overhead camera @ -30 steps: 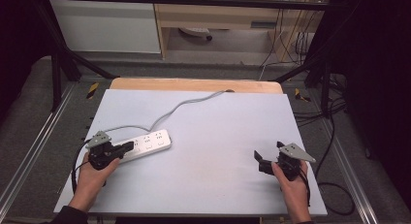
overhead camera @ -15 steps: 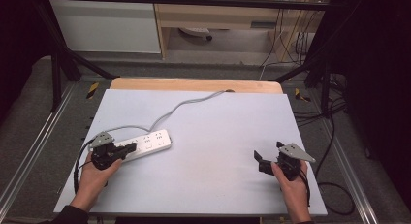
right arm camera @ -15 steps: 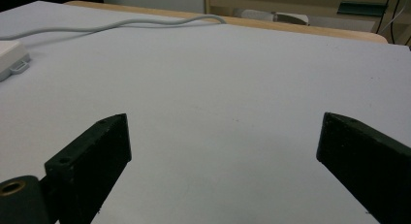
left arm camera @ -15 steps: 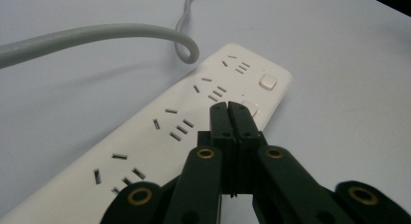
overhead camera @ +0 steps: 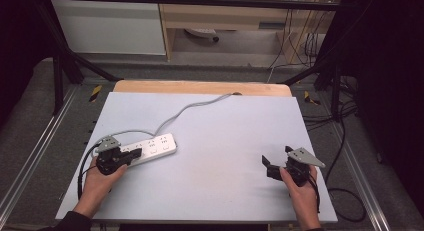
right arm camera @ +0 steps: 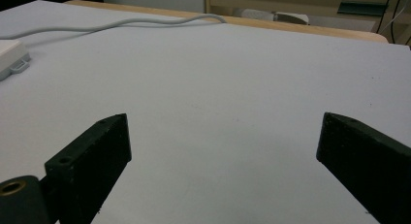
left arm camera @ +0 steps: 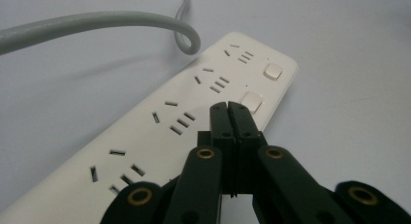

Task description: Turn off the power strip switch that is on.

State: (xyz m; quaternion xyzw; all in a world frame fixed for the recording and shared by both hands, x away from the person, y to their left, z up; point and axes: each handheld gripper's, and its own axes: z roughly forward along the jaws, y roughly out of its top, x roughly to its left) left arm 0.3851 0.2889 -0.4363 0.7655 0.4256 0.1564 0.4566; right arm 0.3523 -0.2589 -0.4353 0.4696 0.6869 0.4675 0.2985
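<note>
High view: power strip (overhead camera: 148, 148) lies near the bench's (overhead camera: 220, 121) left edge, roughly midway front to back, its grey cable (overhead camera: 190, 109) snaking off to the far edge. Since a second ago the left gripper (overhead camera: 131, 156) has crept a touch closer over the strip's near-left end; the strip itself hasn't shifted. Left hand (overhead camera: 97, 183) comes in from the front-left corner, forearm angled inward, gripper pointing along the strip. Right gripper (overhead camera: 270, 167) sits near the front-right corner, parked on the bench, right hand (overhead camera: 300, 188) low behind it, same spot as before

Left gripper view: jaws clenched tight together, nothing between them, tips hovering at or just above the second rocker switch (left arm camera: 252, 101) (contact can't be confirmed). Further switch (left arm camera: 273, 71) untouched beyond it. My read: closed tips used as a poker, so the press on that switch is in hand

Right gripper view: jaws spread wide, released, bare bench between them; strip's corner (right arm camera: 12, 56) and cable at far left. Idle, well apart from the work
</note>
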